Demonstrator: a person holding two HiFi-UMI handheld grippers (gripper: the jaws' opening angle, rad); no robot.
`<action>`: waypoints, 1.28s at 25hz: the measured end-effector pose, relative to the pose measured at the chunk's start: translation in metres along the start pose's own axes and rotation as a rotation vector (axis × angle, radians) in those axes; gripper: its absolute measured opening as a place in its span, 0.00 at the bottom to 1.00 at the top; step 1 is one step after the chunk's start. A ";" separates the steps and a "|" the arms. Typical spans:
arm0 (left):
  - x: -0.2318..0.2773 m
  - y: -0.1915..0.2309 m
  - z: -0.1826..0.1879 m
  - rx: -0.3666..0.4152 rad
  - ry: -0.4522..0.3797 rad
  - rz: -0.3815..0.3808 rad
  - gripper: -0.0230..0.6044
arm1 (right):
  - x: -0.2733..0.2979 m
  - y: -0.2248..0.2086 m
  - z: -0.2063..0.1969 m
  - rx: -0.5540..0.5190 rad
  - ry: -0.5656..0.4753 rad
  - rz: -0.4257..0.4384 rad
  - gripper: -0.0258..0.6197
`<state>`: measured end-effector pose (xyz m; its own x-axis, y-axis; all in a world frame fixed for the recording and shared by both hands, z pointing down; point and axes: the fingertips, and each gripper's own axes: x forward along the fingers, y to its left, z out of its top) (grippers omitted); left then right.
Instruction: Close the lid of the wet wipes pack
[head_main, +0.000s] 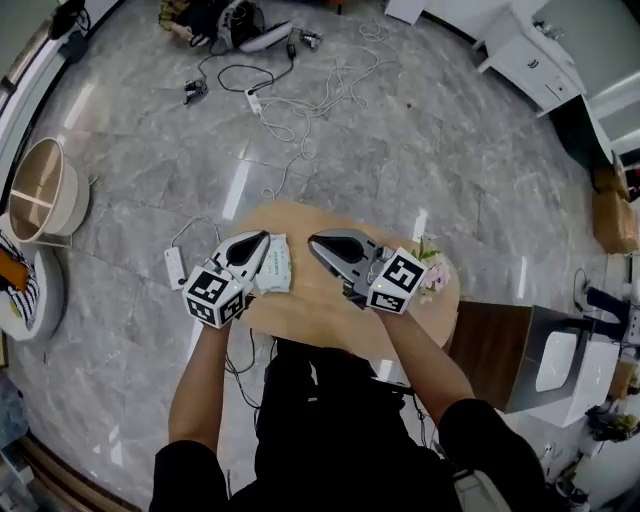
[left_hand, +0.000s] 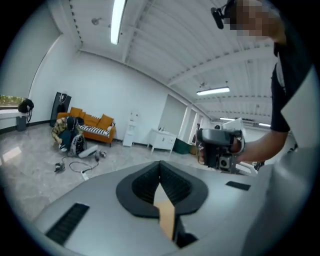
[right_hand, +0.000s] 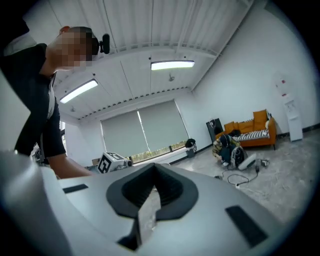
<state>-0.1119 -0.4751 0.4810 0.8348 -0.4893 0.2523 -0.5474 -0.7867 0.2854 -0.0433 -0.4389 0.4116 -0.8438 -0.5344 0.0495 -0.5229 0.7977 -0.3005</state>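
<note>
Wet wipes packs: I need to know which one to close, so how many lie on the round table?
1. The wet wipes pack lies on the round wooden table, just right of the left gripper; that gripper may hide others.

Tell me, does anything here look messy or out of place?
Only the floor: loose cables sprawl in a tangle beyond the round table. On the table, the wet wipes pack lies flat, nothing spilled.

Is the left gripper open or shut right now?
Shut. The left gripper has its jaws meeting at the tips in its own view, with nothing held between them; only the table shows through the gap.
</note>
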 end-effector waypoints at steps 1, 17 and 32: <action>-0.008 -0.009 0.028 0.015 -0.035 -0.015 0.06 | 0.000 0.009 0.022 -0.029 -0.012 0.012 0.06; -0.133 -0.180 0.165 0.189 -0.310 -0.016 0.06 | -0.096 0.163 0.157 -0.219 -0.184 0.209 0.06; -0.160 -0.371 0.105 0.020 -0.451 -0.022 0.06 | -0.252 0.254 0.105 -0.164 -0.228 0.353 0.06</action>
<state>-0.0362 -0.1442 0.2371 0.7905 -0.5844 -0.1833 -0.5319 -0.8034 0.2675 0.0494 -0.1305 0.2230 -0.9352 -0.2547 -0.2459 -0.2355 0.9662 -0.1052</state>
